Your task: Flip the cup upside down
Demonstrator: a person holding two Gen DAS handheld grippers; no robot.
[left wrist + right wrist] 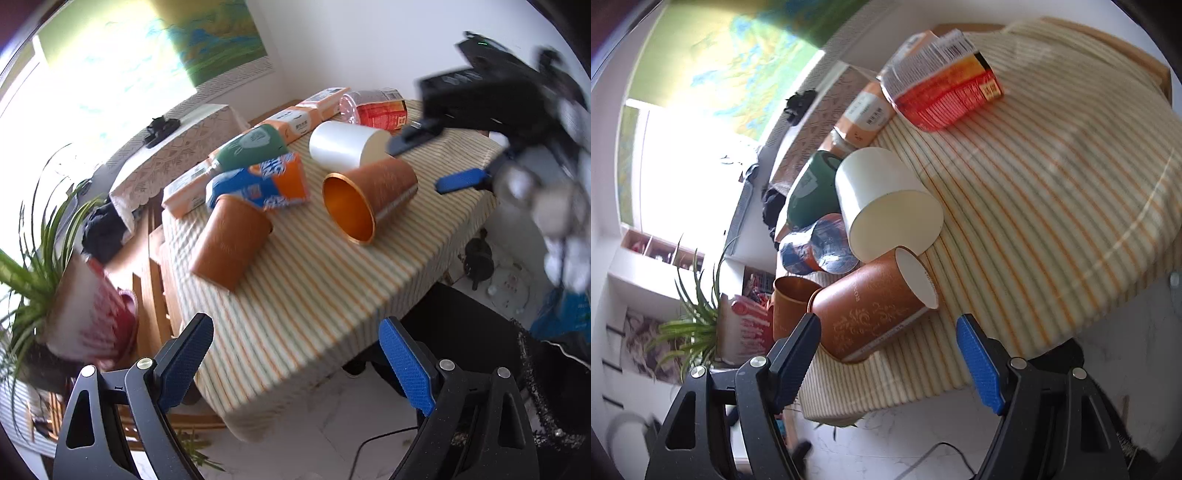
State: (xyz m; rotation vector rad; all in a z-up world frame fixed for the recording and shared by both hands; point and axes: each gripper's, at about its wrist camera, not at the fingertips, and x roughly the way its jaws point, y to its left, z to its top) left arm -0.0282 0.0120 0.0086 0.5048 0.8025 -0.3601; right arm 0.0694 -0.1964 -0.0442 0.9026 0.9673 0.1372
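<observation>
- Lying on its side near the near edge of the striped bench: copper cup, gold mouth turned toward the left claw.
- Spread wide and empty, right claw lined up on that cup, likely for gripping its wall.
- Left claw likewise spread, holding nothing, back off the bench edge.
- Second copper cup near the left edge, beside a blue-orange packet.

Copper-brown cup, gold inside, lying on its side, on striped tablecloth
</observation>
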